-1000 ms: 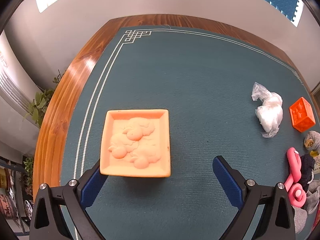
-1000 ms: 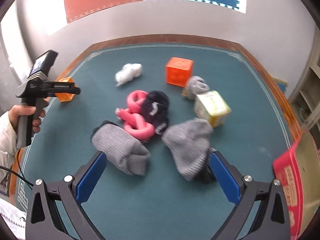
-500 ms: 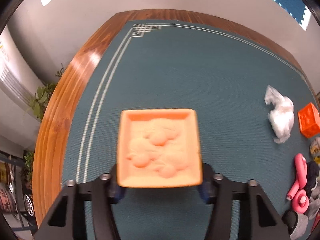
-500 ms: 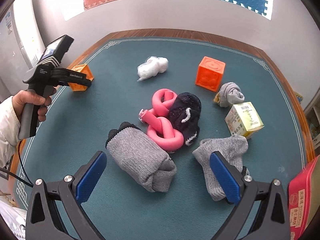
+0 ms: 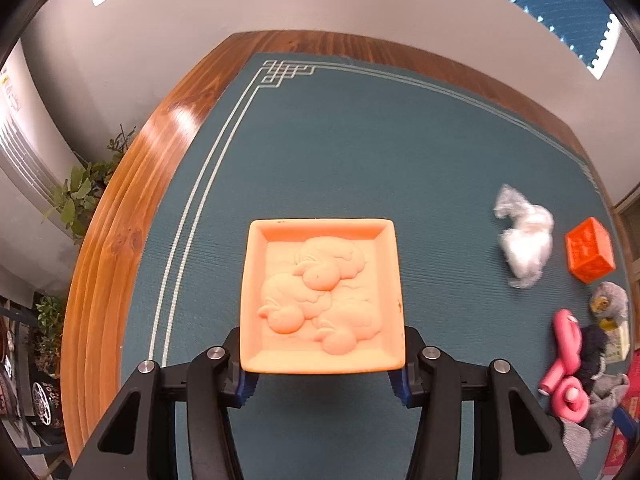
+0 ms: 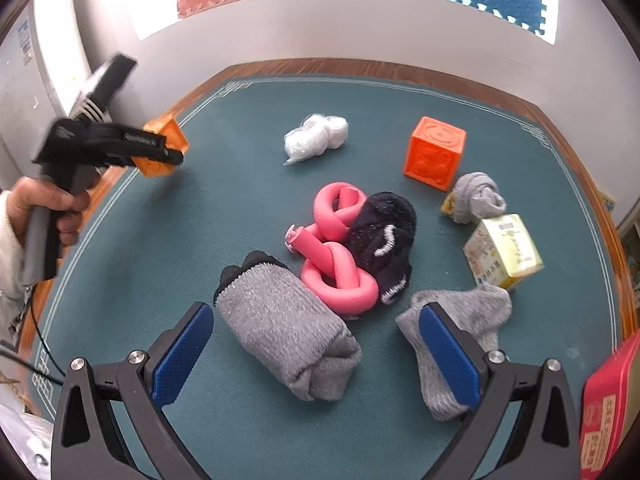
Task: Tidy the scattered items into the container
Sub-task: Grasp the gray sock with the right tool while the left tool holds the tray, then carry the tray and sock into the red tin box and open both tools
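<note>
Left wrist view: left claw (image 5: 322, 374) clenched on near sides of peach square block (image 5: 321, 295), soft-looking, relief-moulded face up, above teal desk mat (image 5: 360, 152); pads mostly hidden.

Right wrist view: right claw (image 6: 316, 358) released, straddling fuzzy grey rolled sock (image 6: 286, 326), lying diagonally; red container (image 6: 612, 400) cut off at right edge.

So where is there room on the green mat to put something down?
Bare mat lies between the corner pattern, the orange block and the white bag. It is crowded around the pink foam twist, dark sock and grey socks.
</note>
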Available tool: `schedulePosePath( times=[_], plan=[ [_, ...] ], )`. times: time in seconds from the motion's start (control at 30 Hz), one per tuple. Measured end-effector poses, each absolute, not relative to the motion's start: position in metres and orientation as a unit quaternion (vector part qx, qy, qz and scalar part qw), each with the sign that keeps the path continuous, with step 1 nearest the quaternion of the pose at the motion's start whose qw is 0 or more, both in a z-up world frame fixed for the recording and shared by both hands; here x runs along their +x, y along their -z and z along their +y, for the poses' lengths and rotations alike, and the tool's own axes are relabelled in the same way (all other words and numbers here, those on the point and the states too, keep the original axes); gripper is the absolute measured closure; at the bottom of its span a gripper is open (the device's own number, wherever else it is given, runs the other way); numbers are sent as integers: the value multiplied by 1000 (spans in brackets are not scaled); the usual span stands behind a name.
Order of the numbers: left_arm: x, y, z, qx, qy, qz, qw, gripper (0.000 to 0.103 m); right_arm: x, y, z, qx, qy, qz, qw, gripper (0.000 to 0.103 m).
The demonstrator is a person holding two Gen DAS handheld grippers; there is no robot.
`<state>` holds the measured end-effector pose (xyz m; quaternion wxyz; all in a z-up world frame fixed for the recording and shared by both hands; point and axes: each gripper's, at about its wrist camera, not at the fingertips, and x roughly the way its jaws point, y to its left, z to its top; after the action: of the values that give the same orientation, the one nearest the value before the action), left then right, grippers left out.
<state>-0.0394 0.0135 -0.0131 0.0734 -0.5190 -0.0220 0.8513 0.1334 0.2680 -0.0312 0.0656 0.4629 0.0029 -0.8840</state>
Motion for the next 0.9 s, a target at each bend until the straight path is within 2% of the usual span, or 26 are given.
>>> schedulePosePath(
  times=[0.1, 0.17, 0.2, 0.33, 0.9],
  plan=[
    [-29, 2, 22, -517, -851, -26, 88, 50, 126, 45, 267, 480, 873, -1, 81, 1],
    [-17, -6, 29, -516, -851, -24, 94, 50, 123, 56, 269, 499, 861, -17, 97, 13],
    [-12, -9, 33, -516, -851, -23, 95, 50, 123, 59, 270, 506, 855, -34, 108, 31],
    [6, -17, 48, -518, -849, -12, 104, 50, 129, 56, 279, 501, 856, -66, 108, 45],
    [79, -43, 168, -518, -839, 38, 163, 50, 220, -3, 390, 426, 891, -153, 22, 47]
  ],
)
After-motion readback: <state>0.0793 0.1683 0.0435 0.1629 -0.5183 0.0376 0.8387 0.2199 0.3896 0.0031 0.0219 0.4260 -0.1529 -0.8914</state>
